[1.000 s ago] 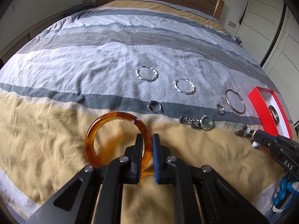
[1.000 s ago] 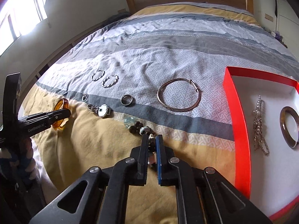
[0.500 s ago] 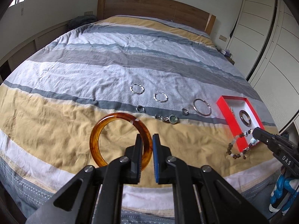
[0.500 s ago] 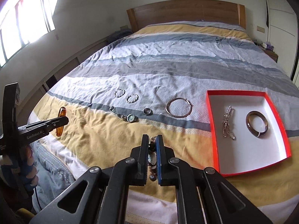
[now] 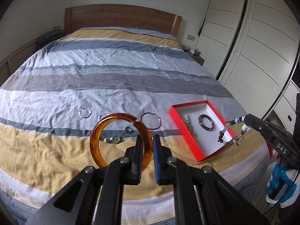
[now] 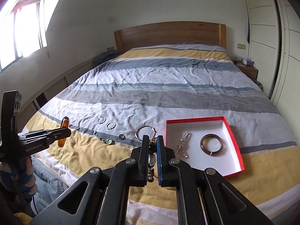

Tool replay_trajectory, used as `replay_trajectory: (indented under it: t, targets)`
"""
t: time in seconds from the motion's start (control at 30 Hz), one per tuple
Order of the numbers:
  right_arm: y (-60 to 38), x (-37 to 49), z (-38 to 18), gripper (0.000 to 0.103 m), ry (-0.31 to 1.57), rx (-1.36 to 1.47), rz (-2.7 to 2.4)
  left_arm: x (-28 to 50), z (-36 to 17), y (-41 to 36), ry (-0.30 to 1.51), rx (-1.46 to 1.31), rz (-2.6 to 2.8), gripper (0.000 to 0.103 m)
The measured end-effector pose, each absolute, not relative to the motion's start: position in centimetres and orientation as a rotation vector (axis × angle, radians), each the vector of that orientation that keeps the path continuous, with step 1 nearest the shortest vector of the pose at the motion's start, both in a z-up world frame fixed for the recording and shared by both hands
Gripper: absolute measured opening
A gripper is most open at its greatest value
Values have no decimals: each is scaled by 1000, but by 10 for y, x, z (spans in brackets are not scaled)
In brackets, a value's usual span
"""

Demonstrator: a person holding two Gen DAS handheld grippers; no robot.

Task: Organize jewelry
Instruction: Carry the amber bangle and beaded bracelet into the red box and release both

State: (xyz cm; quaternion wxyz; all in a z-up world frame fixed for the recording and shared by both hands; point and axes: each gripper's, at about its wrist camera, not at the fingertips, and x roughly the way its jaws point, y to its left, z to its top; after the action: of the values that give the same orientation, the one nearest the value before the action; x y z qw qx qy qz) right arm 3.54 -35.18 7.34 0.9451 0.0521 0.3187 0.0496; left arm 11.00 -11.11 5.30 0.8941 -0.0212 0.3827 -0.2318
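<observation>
Left hand-held gripper [image 5: 147, 146] clamps the amber bangle [image 5: 120, 139] by its rim: stiff, slick, light. Your right hand-held gripper [image 6: 151, 146] pinches the beaded bracelet [image 5: 231, 133]: limp, swings; grip a bead.

Box [image 5: 184, 131] on bed [image 5: 112, 71], right of rings [image 5: 85, 112]

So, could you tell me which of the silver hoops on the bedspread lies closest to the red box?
The large plain hoop, the biggest of the three, lies just left of the red box; the two smaller twisted hoops lie further left.
</observation>
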Motion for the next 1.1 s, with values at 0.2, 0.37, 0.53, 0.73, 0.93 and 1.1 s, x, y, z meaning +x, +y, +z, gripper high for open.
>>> replay_trajectory:
  t: [0.2,0.37,0.53,0.73,0.93,1.1]
  targets:
    - [-400,53,68,7,647,117,37,130,48,-190,809,8,-618,9]
    - [-440,79,47,7,659,156,-5,152,28,-252,843,52,-713,9]
    - [-474,111,19,7,673,200,-38,169,-3,-301,903,71,-800,9]
    - [-500,144,-16,7,691,248,-48,176,-48,-337,967,127,-848,9]
    - [-507,153,-57,7,747,291,-43,174,-83,-346,1032,156,-853,9]
    - [-514,149,-78,8,786,310,-58,173,-95,-348,1046,150,-857,10]
